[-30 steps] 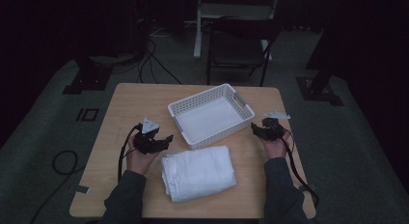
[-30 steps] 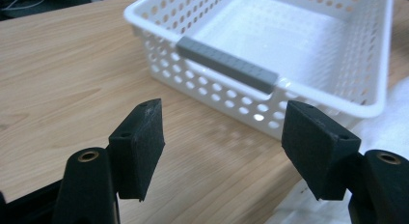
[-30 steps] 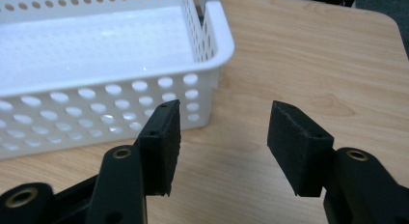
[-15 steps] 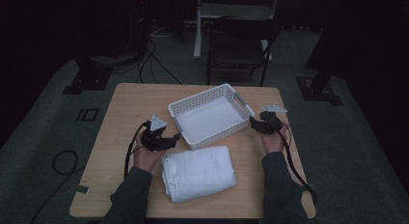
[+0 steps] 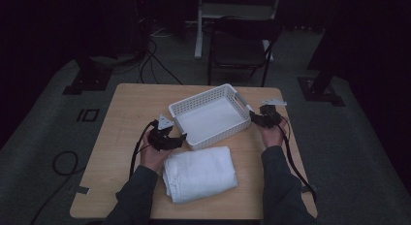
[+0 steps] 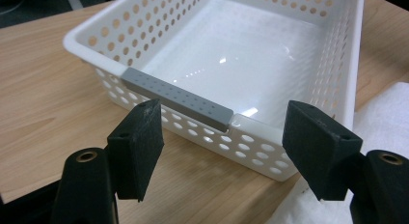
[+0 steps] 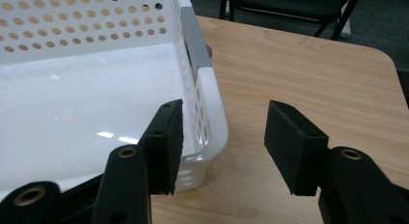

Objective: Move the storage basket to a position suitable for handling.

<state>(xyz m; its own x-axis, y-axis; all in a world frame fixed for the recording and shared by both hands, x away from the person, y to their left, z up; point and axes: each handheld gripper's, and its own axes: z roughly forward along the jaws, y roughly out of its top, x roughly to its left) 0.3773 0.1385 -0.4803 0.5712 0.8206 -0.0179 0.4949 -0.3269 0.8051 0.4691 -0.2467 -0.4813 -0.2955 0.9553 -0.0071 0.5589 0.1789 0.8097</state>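
Observation:
An empty white perforated basket point(image 5: 209, 117) sits slightly askew at the table's middle. A folded white towel point(image 5: 199, 174) lies just in front of it. My left gripper point(image 5: 168, 139) is open at the basket's left end. In the left gripper view, that gripper point(image 6: 224, 132) faces the end wall of the basket point(image 6: 241, 60) and its grey handle strip point(image 6: 176, 96) without touching them. My right gripper point(image 5: 260, 118) is open at the basket's right end. In the right gripper view, that gripper point(image 7: 224, 120) straddles the corner rim of the basket point(image 7: 212, 98), one jaw inside and one outside.
The wooden table point(image 5: 126, 118) has bare surface to the left of the basket and on its far side. A dark chair point(image 5: 242, 45) stands beyond the far edge. Cables point(image 5: 63, 162) lie on the floor at left. A corner of the towel point(image 6: 381, 118) lies beside my left gripper's right jaw.
Both grippers have moved inward to the basket's ends, the left one rightward and the right one leftward over the rim. Basket and towel have not moved.

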